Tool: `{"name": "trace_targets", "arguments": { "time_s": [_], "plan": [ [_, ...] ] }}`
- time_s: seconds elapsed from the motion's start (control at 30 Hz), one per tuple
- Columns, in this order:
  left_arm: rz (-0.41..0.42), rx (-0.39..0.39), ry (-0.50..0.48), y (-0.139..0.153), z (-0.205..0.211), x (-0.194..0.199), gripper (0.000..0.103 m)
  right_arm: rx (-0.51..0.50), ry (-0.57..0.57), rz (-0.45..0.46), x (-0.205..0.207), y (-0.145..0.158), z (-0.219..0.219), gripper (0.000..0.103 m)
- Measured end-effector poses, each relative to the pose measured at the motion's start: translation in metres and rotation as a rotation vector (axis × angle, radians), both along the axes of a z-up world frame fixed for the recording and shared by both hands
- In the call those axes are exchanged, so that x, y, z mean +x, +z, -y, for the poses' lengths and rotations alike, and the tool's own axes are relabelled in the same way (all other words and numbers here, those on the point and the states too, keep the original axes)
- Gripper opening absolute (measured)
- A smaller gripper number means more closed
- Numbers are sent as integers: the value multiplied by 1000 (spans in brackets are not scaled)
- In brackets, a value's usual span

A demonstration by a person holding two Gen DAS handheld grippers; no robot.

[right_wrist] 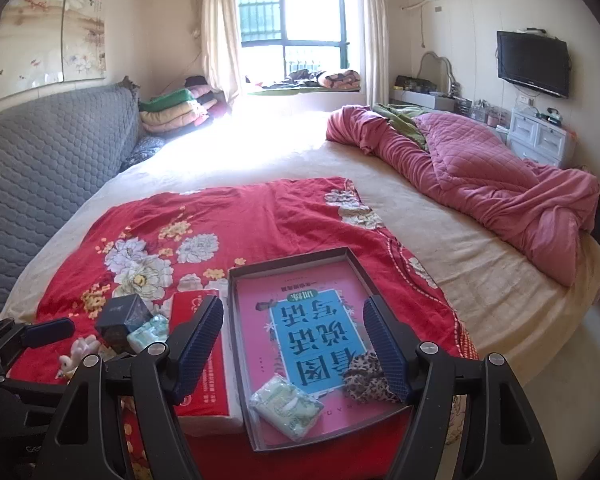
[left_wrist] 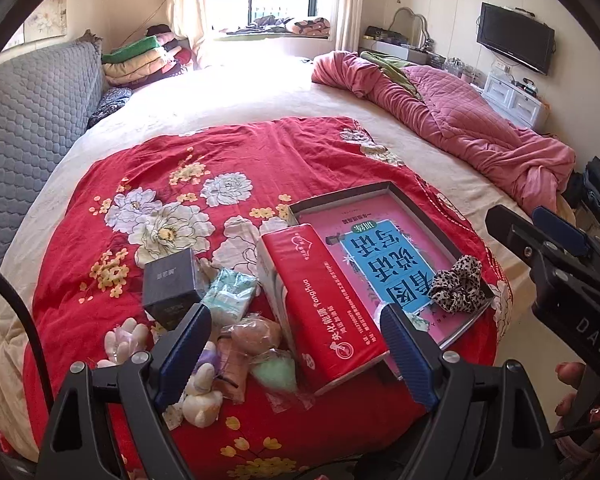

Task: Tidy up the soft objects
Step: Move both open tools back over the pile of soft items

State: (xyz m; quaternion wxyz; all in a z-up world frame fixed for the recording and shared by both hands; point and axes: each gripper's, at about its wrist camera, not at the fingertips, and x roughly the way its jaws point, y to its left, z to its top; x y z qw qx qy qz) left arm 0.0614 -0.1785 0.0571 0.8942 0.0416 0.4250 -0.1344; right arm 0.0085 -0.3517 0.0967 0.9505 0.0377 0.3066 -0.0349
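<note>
On the red floral quilt (right_wrist: 228, 216) a shallow tray (right_wrist: 300, 258) already holds 2 soft things, a leopard scrunchie (right_wrist: 362, 376) and a tissue pack (right_wrist: 286, 406); both the right gripper (right_wrist: 296, 344) and left gripper (left_wrist: 296, 350) hang spread and empty; sorting looks midway; next, probably, the left must descend onto the plush heap (left_wrist: 236, 354) beside the red carton (left_wrist: 324, 304).
</note>
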Motion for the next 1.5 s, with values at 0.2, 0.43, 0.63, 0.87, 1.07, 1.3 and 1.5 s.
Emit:
{"name": "trace_targets", "arguments": {
  "time_s": [0.2,0.43,0.63,0.87,1.07,1.3,1.5],
  "plan": [
    [25,-9,44,13,-30,-6,86,-19,54,18,-4,14,-30,74],
    [43,-13,106,21,-72,-14,86,-47,131,44,-12,27,-67,74],
    [53,-35,154,26,-106,-24,86,-47,198,48,-14,34,-96,74],
    [51,-45,199,26,-136,-33,86,-17,267,39,-16,34,-124,74],
    [47,-43,229,20,-156,-38,86,-46,314,35,-19,31,-146,74],
    [23,-47,274,2,-181,-38,86,-66,341,4,-15,17,-158,74],
    [-3,-39,328,-17,-209,-35,86,-100,340,-43,-8,-5,-155,74]
  ]
}}
